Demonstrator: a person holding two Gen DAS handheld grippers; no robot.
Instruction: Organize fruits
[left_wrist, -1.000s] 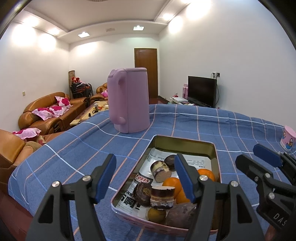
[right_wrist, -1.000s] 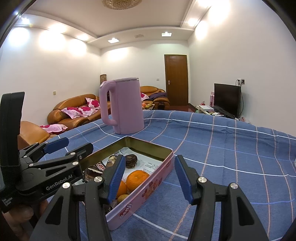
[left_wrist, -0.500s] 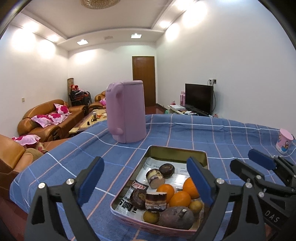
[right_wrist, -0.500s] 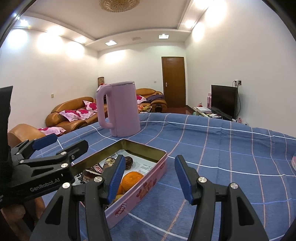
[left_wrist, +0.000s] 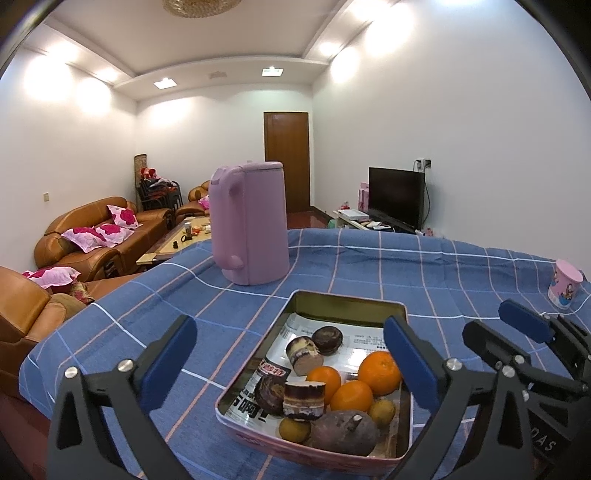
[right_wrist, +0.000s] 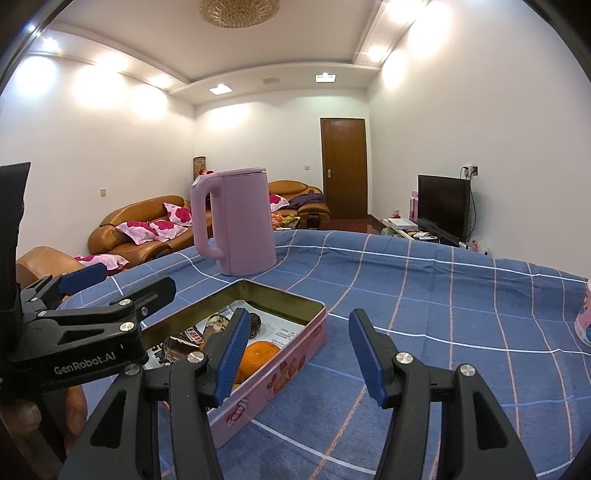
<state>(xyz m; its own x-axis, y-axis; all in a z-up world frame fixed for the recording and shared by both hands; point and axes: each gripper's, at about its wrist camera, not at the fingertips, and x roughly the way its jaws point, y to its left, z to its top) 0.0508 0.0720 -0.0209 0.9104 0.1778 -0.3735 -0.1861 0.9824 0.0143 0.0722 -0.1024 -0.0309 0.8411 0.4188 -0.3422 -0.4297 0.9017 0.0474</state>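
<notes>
We see a pink tin box (left_wrist: 314, 448) on the surface (left_wrist: 424, 280), which is covered with a blue checked cloth. The box is lined with printed paper and holds all the fruit we can find: three oranges (left_wrist: 379, 372) close together, two small yellowish-green fruits (left_wrist: 294, 430) near the front wall, and one big dark purple fruit (left_wrist: 345, 428) with a short stem. Mixed among them are round chocolate cakes (left_wrist: 327, 336) and cut cake rolls (left_wrist: 304, 400), some touching the oranges.

The left hand-held gripper (left_wrist: 290, 365) hangs just over the near end of the box, its jaws spread wide and holding nothing. The right hand-held gripper (right_wrist: 295, 349) is beside the right wall of the box, also spread apart and empty; its left finger (right_wrist: 231, 354) stands before the oranges in its own view.

No fruit lies loose on the cloth in either view. So this scene fits two stages in our opinion: the fruits are gathered in the box and the work is nearly over, or they are waiting to be sorted away from the cakes. The pictures do not decide it, and we see no second container.

If a fruit must be picked, the oranges are the easiest, being on top and round; the jaws must come down around one without pushing the cake roll that leans beside it. A pink kettle (left_wrist: 251, 225) and a pink cup (left_wrist: 565, 284) stand well apart from the box.
</notes>
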